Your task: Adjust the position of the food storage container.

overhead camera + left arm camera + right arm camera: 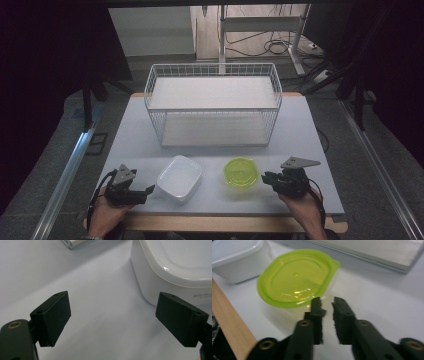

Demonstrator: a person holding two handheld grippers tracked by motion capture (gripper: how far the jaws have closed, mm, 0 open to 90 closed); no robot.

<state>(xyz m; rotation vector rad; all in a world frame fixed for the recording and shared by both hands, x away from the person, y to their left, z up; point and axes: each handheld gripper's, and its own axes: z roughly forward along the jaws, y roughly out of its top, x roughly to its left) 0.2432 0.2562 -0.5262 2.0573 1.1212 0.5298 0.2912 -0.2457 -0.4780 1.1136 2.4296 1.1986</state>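
Left gripper (pixel 150 190): its two black jaws are spread wide apart. Nothing is between them. They hold nothing and touch nothing.
Right gripper (pixel 265 177): its jaws are almost together, with a thin gap left between them. Nothing is in that gap. In the right gripper view (pixel 327 302) the tips sit right at the edge of the green lid; it is too blurry to tell if they touch it.
White box (pixel 179 178): a white plastic box with its lid on. It sits on the table just to the right of the left gripper. In the left gripper view (pixel 175 267) it is close to the right-hand jaw, in front of it.
Writing: there are small grey letters on the side of the white box, but they are too tiny and cut off to read.
Green tub (pixel 240 172): a round clear tub with a bright green lid. It sits just left of the right gripper and beside the white box.
Wire basket (pixel 214 102): a big white wire basket. It stands farther back on the table (pixel 310 130), well away from both grippers.
Hands: one hand holds each gripper at the near edge of the table.
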